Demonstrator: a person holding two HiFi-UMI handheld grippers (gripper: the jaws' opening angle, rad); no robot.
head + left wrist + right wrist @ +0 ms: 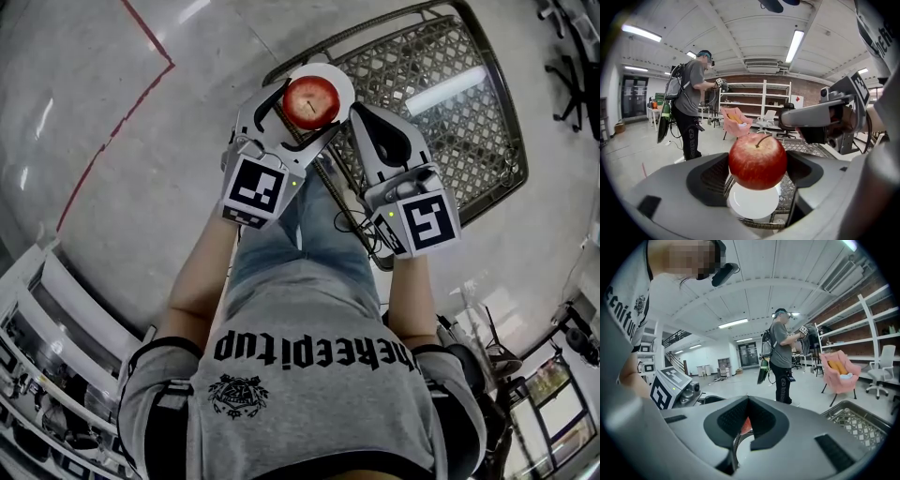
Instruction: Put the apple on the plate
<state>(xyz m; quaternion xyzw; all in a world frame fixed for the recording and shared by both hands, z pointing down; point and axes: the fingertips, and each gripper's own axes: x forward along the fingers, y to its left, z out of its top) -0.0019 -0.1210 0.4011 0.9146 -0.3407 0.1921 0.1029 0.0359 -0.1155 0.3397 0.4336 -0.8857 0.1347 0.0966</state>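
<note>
Left tongs (757, 174) clamped on apple (757, 161) — hanging right over white plate (752, 205) on mesh basket (450, 103). Right tongs (746, 414) pressed together, just beside.

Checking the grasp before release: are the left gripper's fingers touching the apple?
Touching. The left gripper view shows the apple wedged between the fingers of the left gripper, which press against both its sides, no gap visible.

apple (757, 161): red, round, shiny, stem up, pinched in left gripper (757, 174), up over the plate | plate (752, 204): white, round, flat, lying on wire mesh (802, 149) under the apple
</note>
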